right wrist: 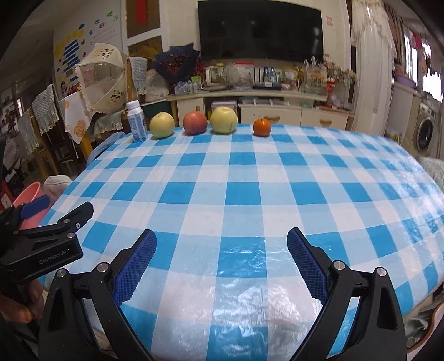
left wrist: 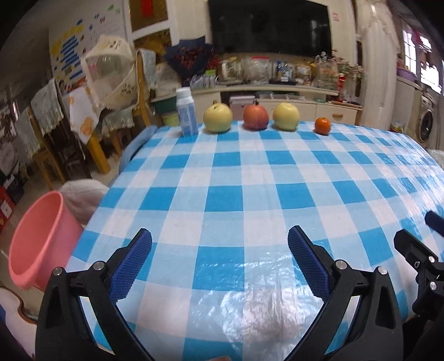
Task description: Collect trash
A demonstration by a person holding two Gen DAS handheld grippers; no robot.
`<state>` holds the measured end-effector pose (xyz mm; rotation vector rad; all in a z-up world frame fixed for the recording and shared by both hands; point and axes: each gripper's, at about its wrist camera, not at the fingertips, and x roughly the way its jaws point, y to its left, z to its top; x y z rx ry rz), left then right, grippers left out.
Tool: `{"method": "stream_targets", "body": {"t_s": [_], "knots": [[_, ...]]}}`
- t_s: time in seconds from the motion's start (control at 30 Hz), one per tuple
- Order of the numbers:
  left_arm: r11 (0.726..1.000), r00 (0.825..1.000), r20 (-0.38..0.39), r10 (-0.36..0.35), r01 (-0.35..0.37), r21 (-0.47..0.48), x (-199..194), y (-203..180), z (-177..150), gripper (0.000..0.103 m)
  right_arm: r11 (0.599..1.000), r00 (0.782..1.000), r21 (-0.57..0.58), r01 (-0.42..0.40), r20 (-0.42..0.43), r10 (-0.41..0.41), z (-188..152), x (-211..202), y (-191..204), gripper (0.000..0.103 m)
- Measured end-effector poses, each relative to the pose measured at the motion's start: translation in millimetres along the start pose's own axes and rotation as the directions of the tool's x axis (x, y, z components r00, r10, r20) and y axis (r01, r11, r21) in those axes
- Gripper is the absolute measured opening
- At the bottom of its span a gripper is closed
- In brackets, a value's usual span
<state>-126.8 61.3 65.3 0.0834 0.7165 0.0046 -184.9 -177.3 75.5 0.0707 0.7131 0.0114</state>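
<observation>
pink bin (left wrist: 36,244): partly behind table edge | bottle (left wrist: 187,112) label: unreadable

From where I sit, the table (left wrist: 249,200) fills the middle of both views; along its far edge stand five things in a row, left to right: a bottle (left wrist: 187,112), a pear (left wrist: 217,116), a pomegranate (left wrist: 255,117), an apple (left wrist: 285,116) and a tangerine (left wrist: 322,125), each apart from its neighbour; the near part of the table is bare. Off the table's left edge, lower down, sits a basin (left wrist: 36,244); just behind it is a stool (left wrist: 83,195). My left gripper (left wrist: 219,261) and right gripper (right wrist: 222,261) hang side by side over the near edge; behind the table a cabinet (left wrist: 277,93) carries clutter, with a television (left wrist: 270,26) above it.
</observation>
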Motion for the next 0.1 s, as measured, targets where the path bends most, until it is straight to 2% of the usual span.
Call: {"method": "stream_targets", "body": {"t_s": [0.1], "knots": [[0.999,0.997,-0.071,0.014,-0.016,-0.031,27.0,-1.4,7.4,0.099,1.000,0.999,0.024,0.003,-0.051,-0.002,8.8,26.5,-9.1,0.094]]}}
